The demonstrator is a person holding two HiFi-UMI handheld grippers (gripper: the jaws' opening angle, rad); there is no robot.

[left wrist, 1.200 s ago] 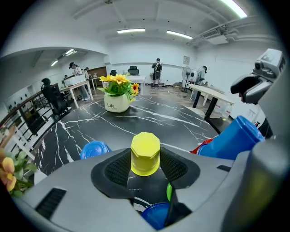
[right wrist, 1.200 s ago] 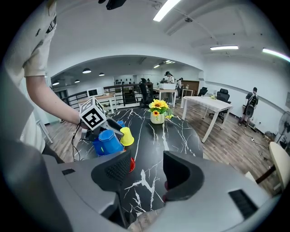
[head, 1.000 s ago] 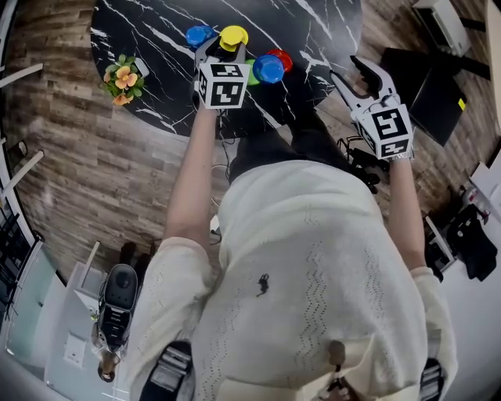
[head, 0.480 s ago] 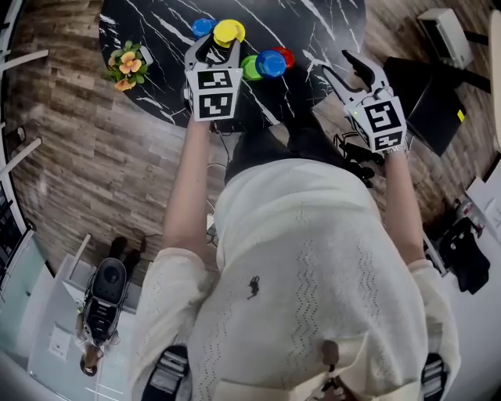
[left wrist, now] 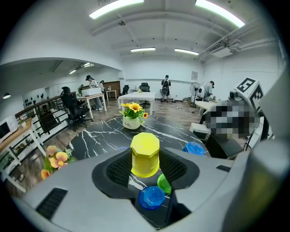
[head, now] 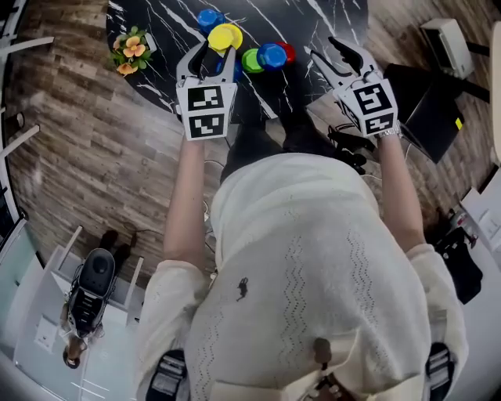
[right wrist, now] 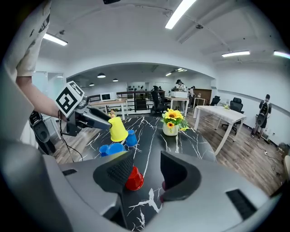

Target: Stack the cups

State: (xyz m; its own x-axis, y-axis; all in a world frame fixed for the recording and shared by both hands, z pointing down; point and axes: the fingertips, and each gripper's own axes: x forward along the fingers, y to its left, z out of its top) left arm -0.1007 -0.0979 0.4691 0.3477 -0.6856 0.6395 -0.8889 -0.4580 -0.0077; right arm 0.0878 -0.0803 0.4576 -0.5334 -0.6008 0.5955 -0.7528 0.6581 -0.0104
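Note:
My left gripper is shut on an upside-down yellow cup, held in the air above the black marble table. In the left gripper view the yellow cup sits between the pads, with a blue cup and a green cup on the table below it. A second blue cup stands further back. A red cup stands beside the green and blue pair. My right gripper hovers to their right; its jaws have just been closing, with nothing between them. The red cup shows on the table beyond its left pad.
A white vase of sunflowers stands at the table's far side. A small pot of orange flowers sits at the table's left edge. Black equipment lies on the wood floor at the right. People and desks fill the room behind.
The left gripper has risen with the yellow cup, away from the blue cup that it stood beside. The right gripper has drifted a little toward the cups.

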